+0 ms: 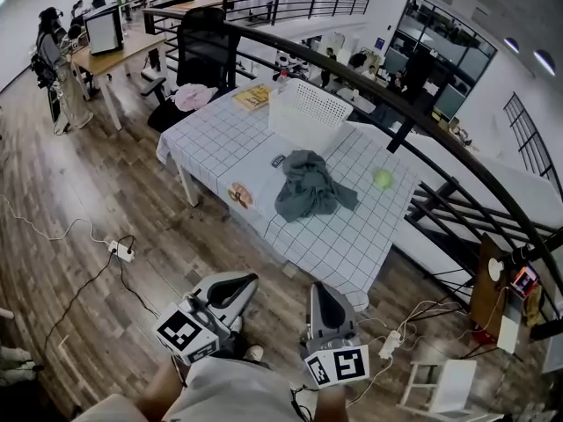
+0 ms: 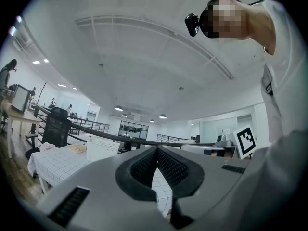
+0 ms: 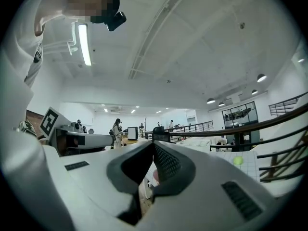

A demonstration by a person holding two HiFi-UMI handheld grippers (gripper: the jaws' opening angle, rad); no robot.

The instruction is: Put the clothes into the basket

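White checked cloth covers the table [image 1: 220,139], and on it the grey clothes [image 1: 308,192] lie in one heap, just before the white basket [image 1: 308,112]. A small dark label [image 1: 278,159] beside the heap is too small to read. My left tongs [image 1: 236,286] and right tongs [image 1: 318,293] are over the wood floor [image 1: 106,192], both pressed together on nothing.

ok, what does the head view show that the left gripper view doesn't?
Head view only: the grey garment crumpled on the table, the green ball beside it, and the left gripper and right gripper from above, over the floor and apart from the table.
Left gripper view only: that gripper's jaws closed together on nothing, and the ceiling.
Both: the white basket, the checked table and the yellow book.
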